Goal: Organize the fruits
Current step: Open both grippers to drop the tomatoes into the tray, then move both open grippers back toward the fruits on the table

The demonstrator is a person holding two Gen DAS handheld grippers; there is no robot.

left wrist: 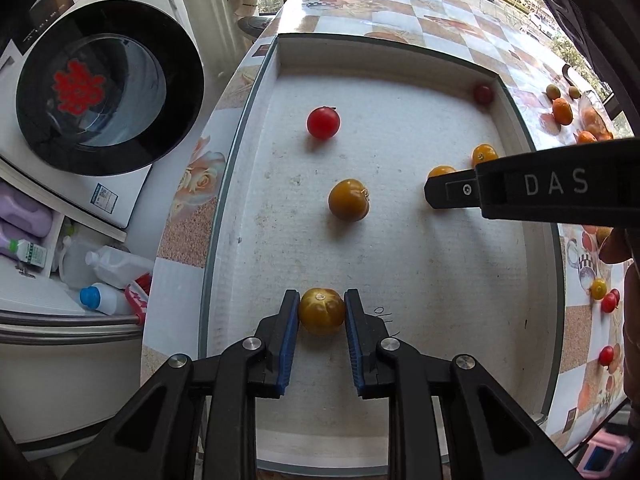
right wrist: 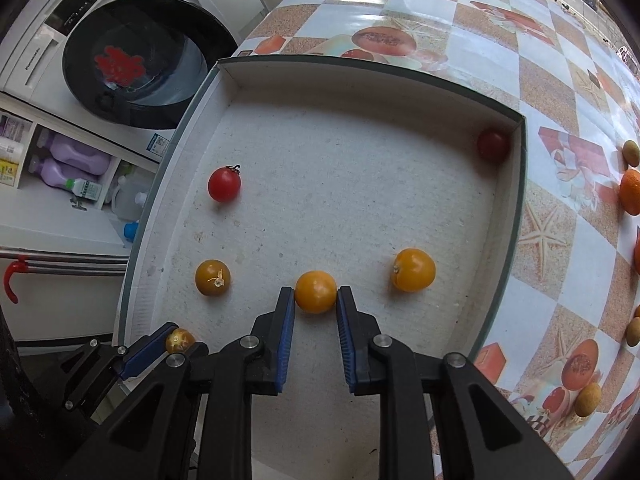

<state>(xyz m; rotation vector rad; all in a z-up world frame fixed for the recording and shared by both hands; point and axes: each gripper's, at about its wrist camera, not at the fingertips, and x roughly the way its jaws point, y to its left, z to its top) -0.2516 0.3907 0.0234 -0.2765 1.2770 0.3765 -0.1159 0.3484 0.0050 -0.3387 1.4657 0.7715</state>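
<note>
Two grippers are in your hands: the left gripper [left wrist: 322, 312] clamps a dull yellow tomato [left wrist: 322, 311] near the tray's [left wrist: 248, 128] near edge, and the right gripper [right wrist: 316, 293] pinches an orange tomato [right wrist: 315, 292] mid-tray.

Washing machine [right wrist: 132, 60] — detergent bottles [right wrist: 76, 164]

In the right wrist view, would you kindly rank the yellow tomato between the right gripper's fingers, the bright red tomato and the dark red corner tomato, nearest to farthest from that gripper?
1. Yellow tomato, between the right gripper fingers.
2. Bright red tomato, upper left in the tray.
3. Dark red tomato, far right corner.
</note>
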